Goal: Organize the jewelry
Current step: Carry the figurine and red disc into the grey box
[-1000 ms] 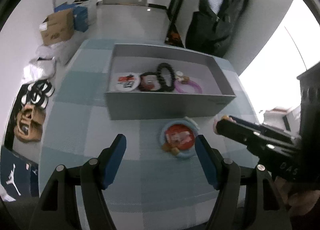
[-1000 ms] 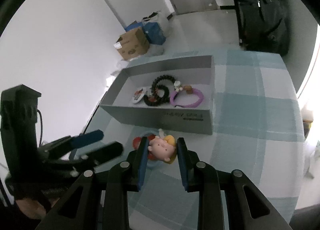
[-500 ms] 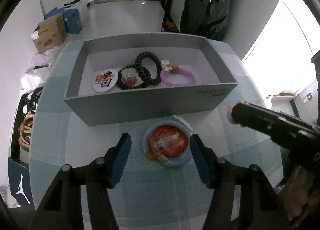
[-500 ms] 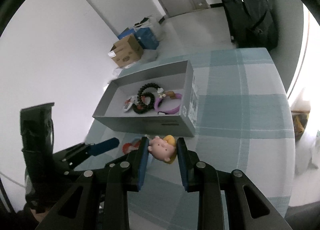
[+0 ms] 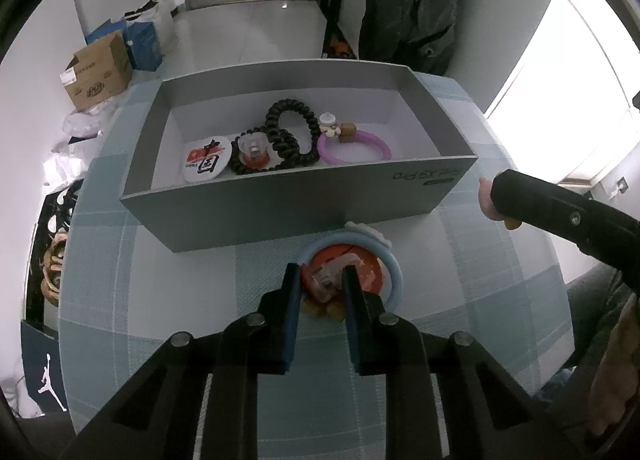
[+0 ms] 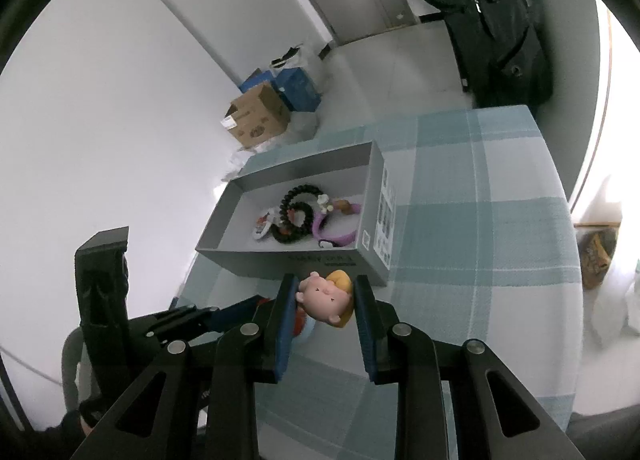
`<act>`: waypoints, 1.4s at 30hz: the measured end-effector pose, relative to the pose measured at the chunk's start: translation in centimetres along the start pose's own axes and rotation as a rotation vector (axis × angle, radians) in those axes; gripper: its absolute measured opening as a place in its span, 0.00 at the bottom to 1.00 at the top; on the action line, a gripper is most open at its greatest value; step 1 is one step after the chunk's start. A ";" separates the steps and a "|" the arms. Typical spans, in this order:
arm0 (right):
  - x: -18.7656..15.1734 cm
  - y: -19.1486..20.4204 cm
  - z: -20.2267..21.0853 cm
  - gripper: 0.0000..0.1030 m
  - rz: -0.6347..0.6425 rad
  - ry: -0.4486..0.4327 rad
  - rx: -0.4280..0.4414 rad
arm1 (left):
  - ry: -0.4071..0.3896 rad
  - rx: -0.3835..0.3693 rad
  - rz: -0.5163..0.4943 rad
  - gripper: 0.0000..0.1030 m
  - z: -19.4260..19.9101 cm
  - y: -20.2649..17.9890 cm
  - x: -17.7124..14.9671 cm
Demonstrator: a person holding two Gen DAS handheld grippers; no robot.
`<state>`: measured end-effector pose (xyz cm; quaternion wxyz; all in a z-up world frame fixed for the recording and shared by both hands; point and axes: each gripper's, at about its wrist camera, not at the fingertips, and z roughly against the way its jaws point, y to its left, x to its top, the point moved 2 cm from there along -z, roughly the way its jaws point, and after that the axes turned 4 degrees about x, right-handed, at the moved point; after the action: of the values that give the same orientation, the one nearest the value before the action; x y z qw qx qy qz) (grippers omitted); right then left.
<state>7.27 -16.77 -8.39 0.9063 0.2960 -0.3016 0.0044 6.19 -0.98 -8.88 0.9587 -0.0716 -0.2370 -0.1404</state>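
Checked surface with box and ring
The surface (image 5: 500, 300), covered in a pale blue and white checked cloth, carries an open grey box (image 5: 280, 208) set toward its far side; just in front of the box lies a light blue ring (image 5: 394, 272) with a red disc (image 5: 370, 274) inside it

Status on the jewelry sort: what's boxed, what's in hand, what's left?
Boxed: badge, black coil bracelets, purple ring lie in the grey box. In hand: right gripper holds the doll charm; left gripper is closing around the clear charm. Left: blue ring, red disc.
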 end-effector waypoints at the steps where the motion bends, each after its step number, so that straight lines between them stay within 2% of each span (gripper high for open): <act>1: 0.0 0.0 0.1 0.26 0.001 -0.001 0.000 | -0.002 -0.004 0.006 0.15 0.1 0.0 0.0; 12: 0.0 -0.2 0.2 0.26 -0.014 -0.011 0.007 | -0.058 -0.109 0.077 0.15 2.0 0.9 0.6; 18: 0.1 0.0 -0.1 0.26 -0.015 -0.007 0.011 | -0.094 -0.140 0.118 0.15 3.1 1.4 1.0; 29: 1.6 1.5 -0.8 0.26 0.006 -0.030 0.055 | -0.207 -0.134 0.169 0.15 5.3 3.0 3.1; 35: 3.6 1.8 -1.2 0.26 -0.010 -0.061 0.074 | -0.217 -0.100 0.179 0.15 4.9 4.1 4.8; 42: 6.1 1.8 -2.3 0.26 -0.031 -0.085 0.090 | -0.201 -0.106 0.232 0.15 4.0 5.3 6.1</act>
<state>13.16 -15.04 -5.59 0.8785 0.3410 -0.3345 -0.0088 11.23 3.48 -2.88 0.9347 -0.1627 -0.3142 -0.0331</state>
